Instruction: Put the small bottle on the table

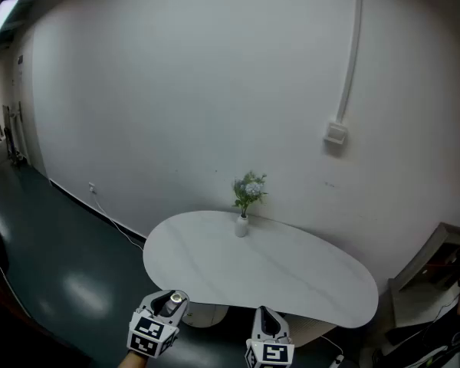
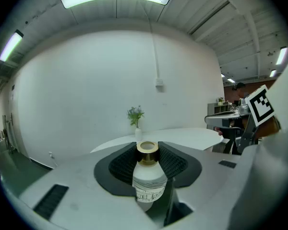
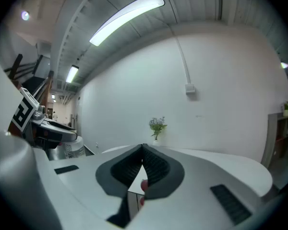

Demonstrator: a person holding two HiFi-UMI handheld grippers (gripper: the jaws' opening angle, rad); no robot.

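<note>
A small white bottle [image 2: 149, 178] with a gold cap stands upright between the black pads of my left gripper [image 2: 147, 146], which is shut on its body. In the head view that gripper [image 1: 171, 303] hangs low at the bottom left with the bottle [image 1: 173, 300] in it, short of the near edge of the oval white table [image 1: 291, 282]. My right gripper [image 1: 267, 322] hovers beside it at the bottom centre, also in front of the table. Its jaws [image 3: 143, 147] meet at the tips with nothing between them. The right gripper view catches the held bottle [image 3: 75, 149] at the left.
A little white vase with a sprig of flowers [image 1: 244, 222] stands at the far edge of the table, against the white wall. A dark floor lies to the left. Shelving [image 1: 433, 271] stands at the right. A white conduit with a box [image 1: 335, 134] runs down the wall.
</note>
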